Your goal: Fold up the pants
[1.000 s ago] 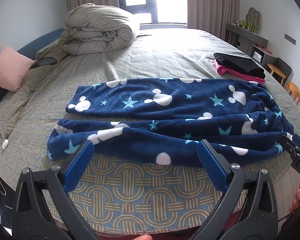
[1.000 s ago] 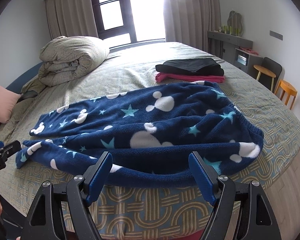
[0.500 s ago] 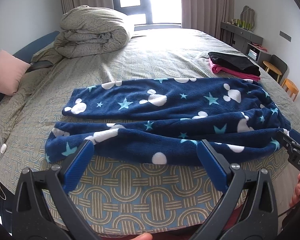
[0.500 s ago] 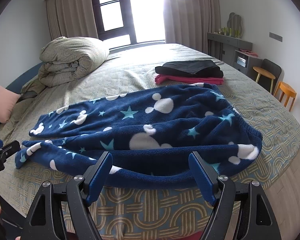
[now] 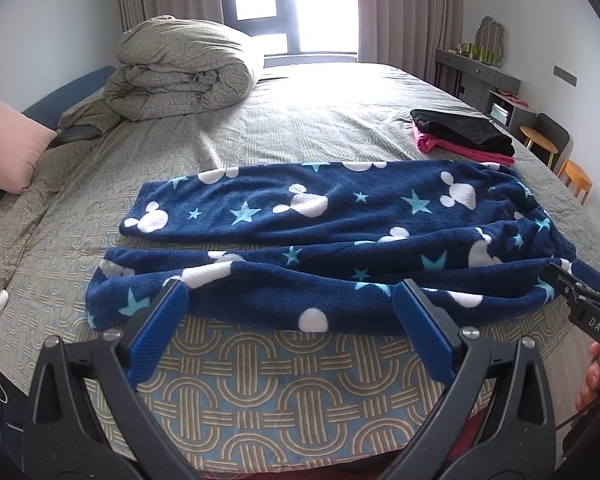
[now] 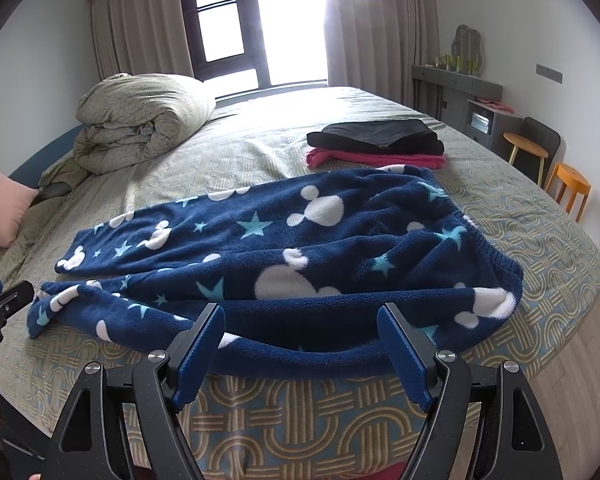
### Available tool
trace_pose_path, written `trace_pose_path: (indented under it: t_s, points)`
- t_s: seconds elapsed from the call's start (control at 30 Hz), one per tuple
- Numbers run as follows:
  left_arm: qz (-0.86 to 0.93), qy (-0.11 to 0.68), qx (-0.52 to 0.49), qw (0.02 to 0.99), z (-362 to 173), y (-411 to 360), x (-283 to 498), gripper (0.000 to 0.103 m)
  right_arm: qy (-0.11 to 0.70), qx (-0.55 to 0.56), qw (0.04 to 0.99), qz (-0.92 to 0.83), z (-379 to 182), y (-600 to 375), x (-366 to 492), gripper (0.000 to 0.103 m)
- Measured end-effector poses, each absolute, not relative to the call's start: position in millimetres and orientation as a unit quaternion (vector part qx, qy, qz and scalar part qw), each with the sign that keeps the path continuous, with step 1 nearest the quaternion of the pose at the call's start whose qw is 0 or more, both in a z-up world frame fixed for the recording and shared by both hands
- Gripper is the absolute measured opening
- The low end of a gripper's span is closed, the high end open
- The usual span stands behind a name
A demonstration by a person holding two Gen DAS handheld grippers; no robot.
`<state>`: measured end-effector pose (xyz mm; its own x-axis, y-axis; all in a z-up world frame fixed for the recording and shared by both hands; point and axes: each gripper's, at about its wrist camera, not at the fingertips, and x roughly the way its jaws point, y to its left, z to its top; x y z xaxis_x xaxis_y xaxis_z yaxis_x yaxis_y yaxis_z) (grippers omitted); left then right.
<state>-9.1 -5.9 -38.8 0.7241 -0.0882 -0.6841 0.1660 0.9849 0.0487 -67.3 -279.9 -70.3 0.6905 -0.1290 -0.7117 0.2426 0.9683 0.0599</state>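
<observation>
Currently the pants (image 5: 332,248), dark blue fleece with white and pale blue shapes, lie spread flat across the near part of the bed (image 5: 284,384), both legs running side by side toward the left and the waistband at the right. The left gripper (image 5: 288,304) hovers just short of the near leg, jaws spread wide with nothing between them. The right gripper (image 6: 300,324) hovers near the waistband end, jaws likewise spread wide and empty. Neither set of blue pads (image 6: 198,344) touches the fabric. A stack of folded clothes (image 6: 376,146), black over pink, rests beyond the waistband. A rolled duvet (image 5: 184,68) sits at the far left, and a pink pillow (image 5: 10,148) lies at the left edge.
</observation>
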Motion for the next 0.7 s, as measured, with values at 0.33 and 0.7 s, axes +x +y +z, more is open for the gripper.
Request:
trace_pose_path:
  t_s: [0.33,0.7]
  points:
    - [-0.062,0.363,0.044,0.929,-43,1,-4,0.102,0.386,0.064,0.914,-0.112,-78,-276,-64,0.080]
    - [-0.035,0.412,-0.024,0.910,-60,49,22,0.102,0.409,0.123,0.899,-0.098,-91,-298,-62,0.080]
